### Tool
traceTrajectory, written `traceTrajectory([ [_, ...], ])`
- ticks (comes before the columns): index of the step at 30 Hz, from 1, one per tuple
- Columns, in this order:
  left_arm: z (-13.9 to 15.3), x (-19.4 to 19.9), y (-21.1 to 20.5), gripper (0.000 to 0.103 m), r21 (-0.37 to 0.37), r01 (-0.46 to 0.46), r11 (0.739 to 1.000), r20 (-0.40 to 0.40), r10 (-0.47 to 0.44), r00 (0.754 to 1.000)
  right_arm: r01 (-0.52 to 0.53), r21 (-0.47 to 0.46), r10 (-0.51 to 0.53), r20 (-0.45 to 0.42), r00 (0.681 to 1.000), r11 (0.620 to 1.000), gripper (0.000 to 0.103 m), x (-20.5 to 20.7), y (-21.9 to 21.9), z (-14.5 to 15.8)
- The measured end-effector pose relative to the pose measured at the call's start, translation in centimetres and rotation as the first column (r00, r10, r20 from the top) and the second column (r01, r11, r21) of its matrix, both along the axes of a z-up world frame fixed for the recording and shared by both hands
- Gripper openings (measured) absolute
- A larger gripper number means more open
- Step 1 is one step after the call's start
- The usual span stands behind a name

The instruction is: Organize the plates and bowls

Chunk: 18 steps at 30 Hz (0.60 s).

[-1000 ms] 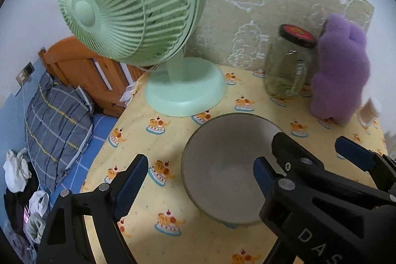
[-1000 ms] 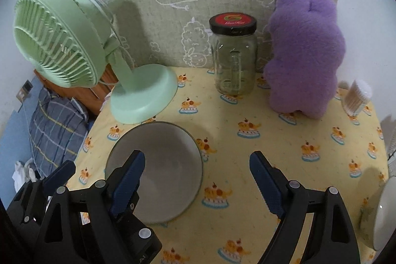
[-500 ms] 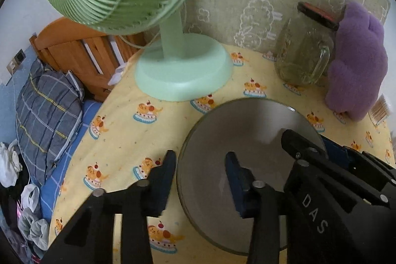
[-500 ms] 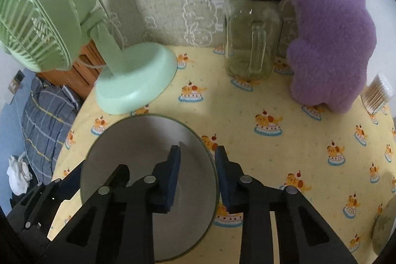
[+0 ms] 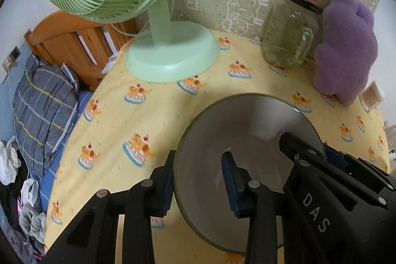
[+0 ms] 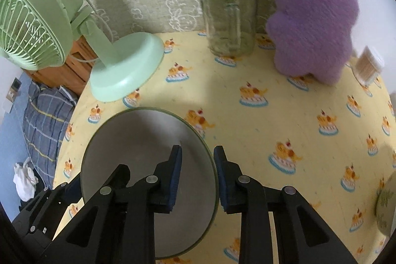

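Grey green-rimmed bowl (image 5: 247, 130), upright on yellow tablecloth (image 5: 153, 120)

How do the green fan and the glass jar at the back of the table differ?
The fan is opaque pale green plastic; the jar is clear glass that you can see through. The fan stands on a thin stalk with a wide round foot, its caged head well above the tabletop; the jar is a squat cylinder that sits straight on the cloth. The jar has a dark screw lid; the fan has none. Both stand upright against the back wall, untouched by the tongs.
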State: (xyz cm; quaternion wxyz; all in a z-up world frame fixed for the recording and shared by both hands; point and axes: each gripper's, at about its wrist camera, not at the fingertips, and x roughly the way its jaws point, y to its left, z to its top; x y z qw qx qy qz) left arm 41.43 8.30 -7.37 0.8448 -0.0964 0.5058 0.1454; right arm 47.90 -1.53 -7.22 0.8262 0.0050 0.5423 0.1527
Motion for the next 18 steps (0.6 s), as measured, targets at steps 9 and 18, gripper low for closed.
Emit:
traceTrajectory([
  [9,0.5,-2.5,-2.6,0.035,-0.022,0.050,0.999,-0.028,-0.050,0.998,0.047,-0.027,-0.048,-0.037,0.998,0.999,0.030,-3.0,-2.8,0.6],
  [18,1.8,-5.0,-4.4,0.035,-0.019,0.119,0.993,-0.030,-0.119,0.992,0.106,-0.020,-0.107,-0.044,0.993,0.994,0.030,-6.4,-5.0,1.9],
])
